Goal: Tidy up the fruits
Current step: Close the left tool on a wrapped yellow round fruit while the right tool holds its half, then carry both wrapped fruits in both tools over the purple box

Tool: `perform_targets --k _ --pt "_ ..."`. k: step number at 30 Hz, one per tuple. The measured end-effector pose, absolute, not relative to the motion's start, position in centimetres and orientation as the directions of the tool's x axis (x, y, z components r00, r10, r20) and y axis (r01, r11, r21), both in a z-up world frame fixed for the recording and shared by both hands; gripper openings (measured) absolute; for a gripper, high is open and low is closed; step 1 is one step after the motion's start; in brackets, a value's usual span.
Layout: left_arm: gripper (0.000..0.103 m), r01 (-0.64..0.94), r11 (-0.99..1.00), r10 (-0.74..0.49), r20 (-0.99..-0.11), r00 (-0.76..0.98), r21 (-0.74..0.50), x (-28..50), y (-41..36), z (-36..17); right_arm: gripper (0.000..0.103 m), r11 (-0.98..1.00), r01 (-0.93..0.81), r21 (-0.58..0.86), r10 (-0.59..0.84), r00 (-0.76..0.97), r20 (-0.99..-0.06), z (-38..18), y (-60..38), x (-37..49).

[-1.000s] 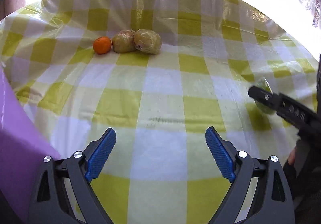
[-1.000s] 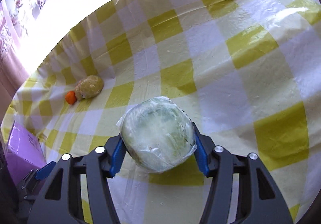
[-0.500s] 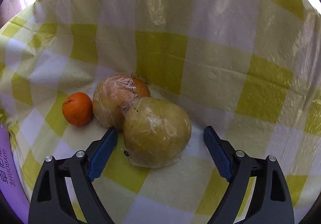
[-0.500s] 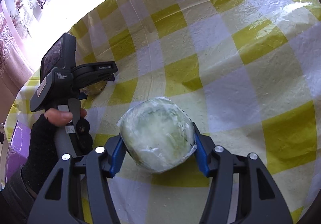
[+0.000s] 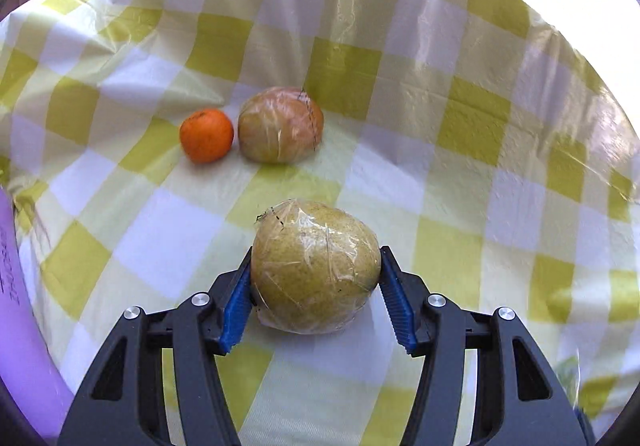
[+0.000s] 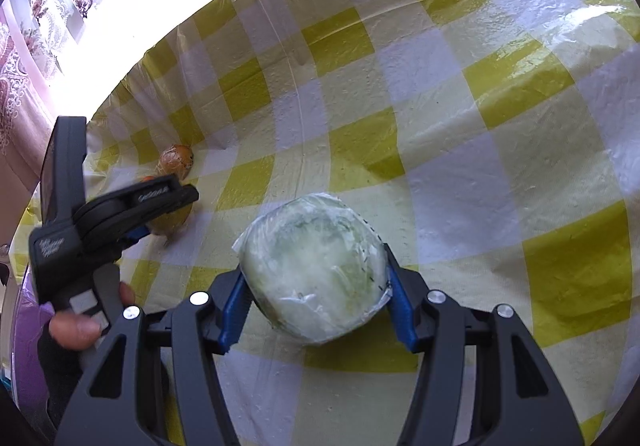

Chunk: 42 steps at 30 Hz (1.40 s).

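Two grippers are mine, and each one has a wrapped fruit between its blue pads. From the left wrist view, my left gripper (image 5: 316, 296) has just been closing, and its jaws now pinch a yellow-brown fruit wrapped in film (image 5: 315, 266) from both sides, above the yellow and white checked tablecloth (image 5: 460, 134). Further away on the cloth lie a small orange (image 5: 206, 135) and a second wrapped fruit, yellow and reddish (image 5: 281, 125); these two are just beside each other, and both are well apart from the one I hold. At the left edge a purple box (image 5: 24, 326) is seen. From the right wrist view, my right gripper (image 6: 314, 304) pinches a pale green wrapped fruit (image 6: 316, 270), which fills the whole gap between the pads. On the left side of this view I see my left gripper from its side, in a hand (image 6: 76, 326) with a dark glove, and the yellow-brown fruit partly hidden behind its jaw.
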<state>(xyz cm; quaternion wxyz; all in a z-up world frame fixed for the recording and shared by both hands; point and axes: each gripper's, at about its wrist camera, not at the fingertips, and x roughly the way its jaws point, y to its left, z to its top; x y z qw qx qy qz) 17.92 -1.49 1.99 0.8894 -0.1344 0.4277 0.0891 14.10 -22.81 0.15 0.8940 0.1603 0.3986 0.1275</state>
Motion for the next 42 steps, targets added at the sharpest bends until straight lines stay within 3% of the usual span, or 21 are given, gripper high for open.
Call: perform_targets --k 8,13,20,42 --pt "0.055 -0.140 0.964 -0.084 -0.762 0.642 -0.225 5.8 -1.5 1.5 0.059 0.915 -0.100 0.390 0.357 0.650 -0.671 0.1 -22.9 14.1" --pt "0.055 -0.076 0.964 -0.137 -0.720 0.680 -0.256 3.0 -0.6 1.9 0.059 0.915 -0.099 0.390 0.357 0.648 -0.673 0.1 -22.8 14.1" --pt "0.055 -0.046 0.953 -0.192 -0.718 0.669 -0.298 3.3 -0.4 1.6 0.059 0.917 -0.080 0.391 0.343 0.657 -0.671 -0.1 -23.0 14.1" --pt "0.056 -0.031 0.952 -0.204 -0.709 0.675 -0.304 3.2 -0.4 1.6 0.059 0.930 -0.024 0.367 0.279 0.696 -0.661 0.6 -23.3 13.0"
